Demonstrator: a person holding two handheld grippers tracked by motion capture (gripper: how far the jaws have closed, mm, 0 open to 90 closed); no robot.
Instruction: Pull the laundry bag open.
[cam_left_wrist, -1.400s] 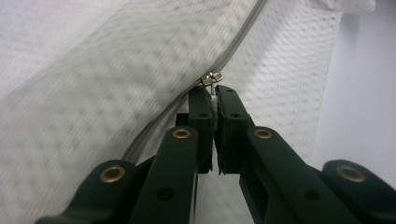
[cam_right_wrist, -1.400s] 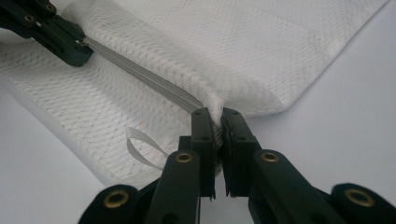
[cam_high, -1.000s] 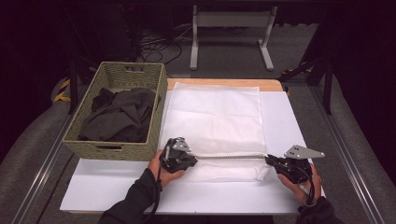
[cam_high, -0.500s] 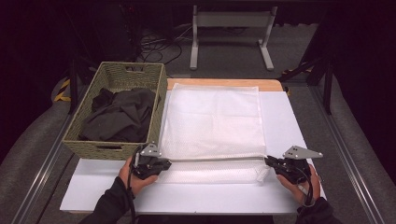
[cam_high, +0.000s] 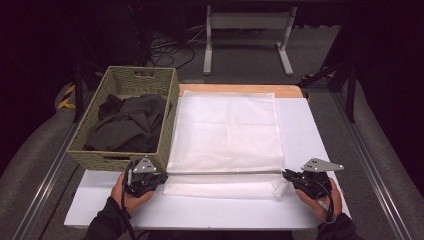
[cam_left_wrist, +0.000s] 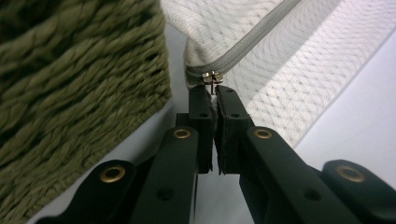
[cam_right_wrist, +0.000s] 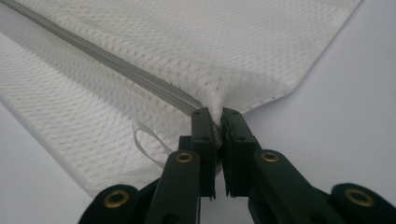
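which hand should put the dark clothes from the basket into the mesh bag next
Probably left. The left gripper sits right beside the basket, shut on the zipper pull. The right gripper pinches the bag corner on the far side and can hold it.

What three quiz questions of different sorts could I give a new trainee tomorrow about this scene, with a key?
1. True or false: the left gripper is shut on the zipper pull of the white mesh bag.
2. What lies in the woven basket? A) dark clothing B) towels C) nothing
3. Which part of the bag does the right gripper pinch?

Key: 1. True. 2. A: dark clothing. 3. The corner at the zipper's other end.
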